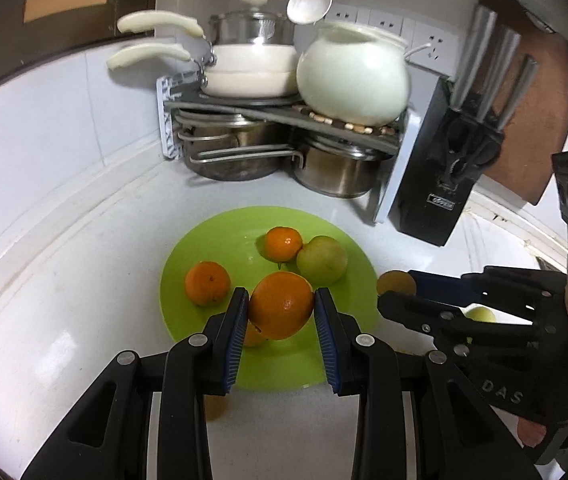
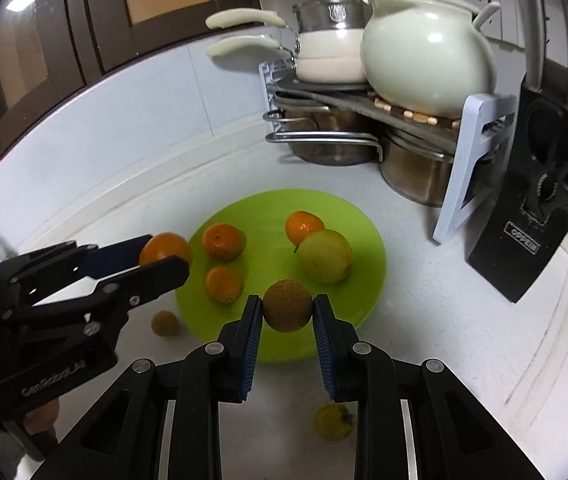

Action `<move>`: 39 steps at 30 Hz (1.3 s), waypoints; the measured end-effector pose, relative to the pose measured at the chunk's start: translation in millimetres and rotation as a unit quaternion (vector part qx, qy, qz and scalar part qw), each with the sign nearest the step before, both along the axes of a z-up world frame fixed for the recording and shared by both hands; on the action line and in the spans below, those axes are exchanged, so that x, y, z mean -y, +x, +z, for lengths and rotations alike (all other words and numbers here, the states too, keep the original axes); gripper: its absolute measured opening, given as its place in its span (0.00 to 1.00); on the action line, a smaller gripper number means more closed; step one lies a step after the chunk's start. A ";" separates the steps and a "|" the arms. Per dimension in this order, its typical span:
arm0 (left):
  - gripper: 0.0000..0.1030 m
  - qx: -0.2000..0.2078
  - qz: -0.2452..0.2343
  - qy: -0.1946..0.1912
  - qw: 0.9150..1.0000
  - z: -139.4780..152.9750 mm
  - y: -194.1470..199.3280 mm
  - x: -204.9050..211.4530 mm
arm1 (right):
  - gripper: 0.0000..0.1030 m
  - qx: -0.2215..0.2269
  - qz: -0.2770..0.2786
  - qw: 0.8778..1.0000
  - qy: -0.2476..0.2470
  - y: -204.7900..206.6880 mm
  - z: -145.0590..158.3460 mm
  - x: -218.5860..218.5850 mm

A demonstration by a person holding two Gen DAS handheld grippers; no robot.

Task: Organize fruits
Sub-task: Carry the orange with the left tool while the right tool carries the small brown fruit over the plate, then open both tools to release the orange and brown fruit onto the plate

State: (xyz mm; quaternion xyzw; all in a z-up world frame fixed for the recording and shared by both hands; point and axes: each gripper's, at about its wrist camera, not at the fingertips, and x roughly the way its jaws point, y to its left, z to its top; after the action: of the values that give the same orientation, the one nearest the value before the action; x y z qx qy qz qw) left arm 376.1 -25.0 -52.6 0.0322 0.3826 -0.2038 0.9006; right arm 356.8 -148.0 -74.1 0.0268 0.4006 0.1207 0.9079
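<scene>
Both grippers are mid-delivery over the green plate (image 2: 364, 216): the left gripper (image 1: 281, 312) has its jaws clamped on an orange (image 1: 281, 305) above the plate's near rim, and the right gripper (image 2: 288, 308) grips a brownish fruit (image 2: 288, 305) likewise. Next, I judge — lower each, release gently among the fruit already plated, then fetch the two strays on the table (image 2: 444, 320).

Soft indoor light falls from above onto my bench (image 1: 63, 320), leaving pale glare patches near its left edge. The white pot (image 2: 424, 56) shows bright highlights, and the green plate (image 1: 211, 240) shines evenly. Shadows under the fruit are faint. Both fisheye views bend the walls sharply and darken at the corners. Focus is slightly soft throughout.
</scene>
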 end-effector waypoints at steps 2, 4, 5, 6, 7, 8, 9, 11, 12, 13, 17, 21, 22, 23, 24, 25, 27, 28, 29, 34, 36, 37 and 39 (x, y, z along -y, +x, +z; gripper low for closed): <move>0.33 -0.011 -0.003 0.000 1.000 -5.5 8.3 2.7 | 0.26 -0.004 -0.002 1.000 -0.001 4.5 -3.6 1.7; 0.33 -0.018 -0.007 0.006 1.000 -11.5 15.5 5.8 | 0.26 -0.012 -0.004 1.000 0.004 9.9 -7.2 3.3; 0.33 -0.020 -0.009 0.008 1.000 -13.4 17.6 6.8 | 0.26 -0.015 -0.005 1.000 0.006 12.8 -9.5 4.0; 0.33 -0.022 -0.010 0.010 1.000 -15.3 20.0 7.5 | 0.26 -0.018 -0.005 1.000 0.006 15.0 -11.1 4.2; 0.33 -0.024 -0.010 0.010 1.000 -16.8 21.8 8.0 | 0.26 -0.021 -0.004 1.000 0.006 17.8 -13.1 4.1; 0.33 -0.026 -0.012 0.009 1.000 -18.2 23.5 8.3 | 0.26 -0.022 -0.004 1.000 0.007 19.4 -14.2 4.1; 0.33 -0.026 -0.013 0.008 1.000 -18.3 24.7 8.5 | 0.26 -0.023 -0.004 1.000 0.006 21.2 -15.2 3.9; 0.33 -0.026 -0.013 0.012 1.000 -19.3 26.9 9.1 | 0.26 -0.023 -0.003 1.000 0.004 23.9 -17.0 3.5; 0.33 -0.025 -0.014 0.013 1.000 -19.5 27.7 9.6 | 0.26 -0.024 -0.004 1.000 0.004 25.8 -18.1 3.5; 0.33 -0.025 -0.015 0.013 0.999 -20.1 28.8 10.1 | 0.26 -0.025 -0.004 1.000 0.005 27.2 -18.8 3.1; 0.33 -0.029 -0.014 0.015 0.999 -23.5 32.0 10.5 | 0.26 -0.029 -0.005 1.000 0.008 32.7 -22.5 2.0; 0.34 -0.026 -0.011 0.011 1.000 -22.4 31.7 8.5 | 0.27 -0.034 -0.008 0.999 0.018 35.9 -24.0 4.0; 0.34 -0.024 -0.010 0.012 1.000 -21.8 31.1 8.0 | 0.27 -0.034 -0.008 0.999 0.020 36.1 -24.0 4.5; 0.35 -0.022 -0.010 0.012 1.000 -20.5 29.4 7.6 | 0.27 -0.035 -0.008 0.999 0.020 35.7 -24.0 4.7; 0.35 -0.021 -0.010 0.011 1.000 -19.3 28.2 6.9 | 0.27 -0.034 -0.008 0.999 0.021 34.6 -23.4 4.8; 0.35 -0.019 -0.009 0.010 1.000 -17.7 26.5 6.3 | 0.27 -0.032 -0.008 0.999 0.021 34.0 -22.6 5.1; 0.36 -0.015 -0.008 0.006 1.000 -14.7 23.3 5.1 | 0.27 -0.027 -0.010 0.999 0.020 30.3 -20.1 4.7; 0.36 -0.013 -0.007 0.005 1.000 -12.9 21.4 4.6 | 0.27 -0.025 -0.010 0.999 0.022 28.1 -18.5 4.5; 0.37 -0.008 -0.006 0.005 1.000 -10.0 18.0 3.9 | 0.27 -0.023 -0.010 0.999 0.022 25.9 -17.1 4.5; 0.40 0.011 -0.002 0.001 1.000 3.1 2.8 -0.5 | 0.30 -0.001 -0.010 1.000 0.012 10.5 -4.0 5.9; 0.43 0.018 -0.001 -0.001 1.000 8.2 -3.5 -1.7 | 0.31 0.011 -0.016 1.000 0.010 2.6 3.5 7.9; 0.44 0.022 -0.002 -0.002 1.000 10.6 -6.6 -2.1 | 0.31 0.018 -0.017 1.000 0.010 -1.5 8.0 8.7; 0.48 0.031 -0.004 -0.003 1.000 16.4 -14.1 -2.2 | 0.33 0.029 -0.020 0.999 0.006 -9.7 16.1 10.1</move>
State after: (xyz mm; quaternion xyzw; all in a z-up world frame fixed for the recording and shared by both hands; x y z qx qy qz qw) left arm 362.1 -22.7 -36.2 0.0372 0.3542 -0.2076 0.9111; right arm 347.1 -158.1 -58.0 0.0367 0.3724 0.1062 0.9213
